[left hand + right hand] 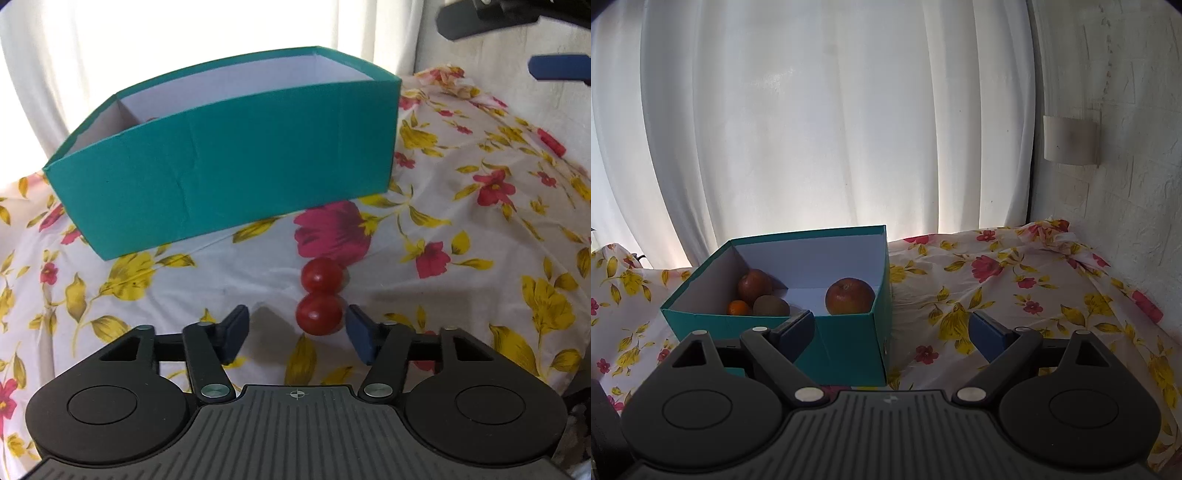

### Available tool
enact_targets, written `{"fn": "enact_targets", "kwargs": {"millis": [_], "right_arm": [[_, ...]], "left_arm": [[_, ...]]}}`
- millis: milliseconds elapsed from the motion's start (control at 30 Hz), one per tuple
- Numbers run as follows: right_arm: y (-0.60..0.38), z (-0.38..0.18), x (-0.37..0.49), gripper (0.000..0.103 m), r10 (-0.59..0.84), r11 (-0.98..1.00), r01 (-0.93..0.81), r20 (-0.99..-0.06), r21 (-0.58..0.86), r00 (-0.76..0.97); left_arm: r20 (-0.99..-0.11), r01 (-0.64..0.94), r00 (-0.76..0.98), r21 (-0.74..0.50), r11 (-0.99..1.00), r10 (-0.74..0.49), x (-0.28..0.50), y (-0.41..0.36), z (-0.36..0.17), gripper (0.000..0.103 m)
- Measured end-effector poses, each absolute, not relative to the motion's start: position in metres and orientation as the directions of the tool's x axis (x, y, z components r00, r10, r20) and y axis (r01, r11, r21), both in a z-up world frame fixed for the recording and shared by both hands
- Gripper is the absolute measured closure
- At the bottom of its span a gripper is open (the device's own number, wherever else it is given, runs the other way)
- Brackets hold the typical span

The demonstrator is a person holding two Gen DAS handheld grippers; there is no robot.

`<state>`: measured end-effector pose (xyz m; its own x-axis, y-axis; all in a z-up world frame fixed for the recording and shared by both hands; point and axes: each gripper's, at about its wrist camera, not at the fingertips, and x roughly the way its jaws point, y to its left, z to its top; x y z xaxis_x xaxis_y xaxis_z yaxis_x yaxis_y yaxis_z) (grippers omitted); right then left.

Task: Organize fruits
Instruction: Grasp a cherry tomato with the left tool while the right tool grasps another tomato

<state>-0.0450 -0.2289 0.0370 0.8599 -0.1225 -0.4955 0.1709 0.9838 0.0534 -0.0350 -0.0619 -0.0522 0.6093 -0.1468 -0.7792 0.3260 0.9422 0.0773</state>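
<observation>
Two small red tomatoes lie touching on the floral cloth in the left wrist view, the near tomato (319, 314) in front of the far tomato (322, 275). My left gripper (295, 318) is open around the near one: the right pad is close beside it and the left pad stands well off. Behind them sits the teal box (229, 158). In the right wrist view my right gripper (892, 318) is open and holds nothing, hovering above the front right corner of the box (849, 347). Inside are a red apple (849, 301), a second apple (754, 286), a kiwi (771, 305) and a small orange (738, 307).
The floral cloth (461, 221) covers the whole table and bunches up at the far right corner (1052, 236). White curtains (831, 129) hang behind the box and a rough white wall (1126, 184) borders the right side. A blue finger (557, 67) of the other gripper shows top right.
</observation>
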Motion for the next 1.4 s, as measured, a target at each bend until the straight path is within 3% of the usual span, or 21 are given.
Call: {"fn": "enact_targets", "kwargs": {"millis": [133,200,267,600,900,1233,1400], "right_arm": [[-0.225,0.036,-0.046,0.012,-0.115,0.987,0.158,-0.495,0.044,0.861],[-0.223,0.036,-0.045,0.012,-0.111,0.987,0.152,-0.496,0.042,0.861],[-0.222,0.035,-0.045,0.012,-0.104,0.989,0.144,-0.499,0.042,0.860],[-0.213,0.026,-0.043,0.012,-0.100,0.992,0.126,-0.505,0.017,0.857],[-0.169,-0.036,-0.035,0.012,-0.019,0.999,0.032,-0.638,0.009,0.770],[-0.139,-0.075,-0.013,0.043,0.046,0.999,-0.029,-0.712,0.036,0.701],[-0.135,-0.078,-0.011,0.045,0.041,0.999,-0.029,-0.718,0.030,0.695]], "left_arm": [[-0.783,0.331,0.603,0.072,0.941,-0.153,-0.036,-0.065,-0.054,0.052],[-0.782,0.330,0.603,0.068,0.942,-0.155,-0.036,-0.065,-0.054,0.066],[-0.786,0.334,0.595,0.054,0.941,-0.166,-0.035,-0.065,-0.054,0.072],[-0.777,0.212,0.617,0.014,0.977,-0.123,-0.034,-0.033,-0.024,0.072],[-0.755,0.055,0.654,-0.025,0.998,-0.055,-0.028,0.020,0.013,0.072],[-0.771,0.041,0.636,-0.029,0.999,-0.048,-0.018,0.030,0.016,0.072],[-0.772,0.066,0.631,-0.044,0.997,-0.076,-0.020,0.037,0.010,0.069]]}}
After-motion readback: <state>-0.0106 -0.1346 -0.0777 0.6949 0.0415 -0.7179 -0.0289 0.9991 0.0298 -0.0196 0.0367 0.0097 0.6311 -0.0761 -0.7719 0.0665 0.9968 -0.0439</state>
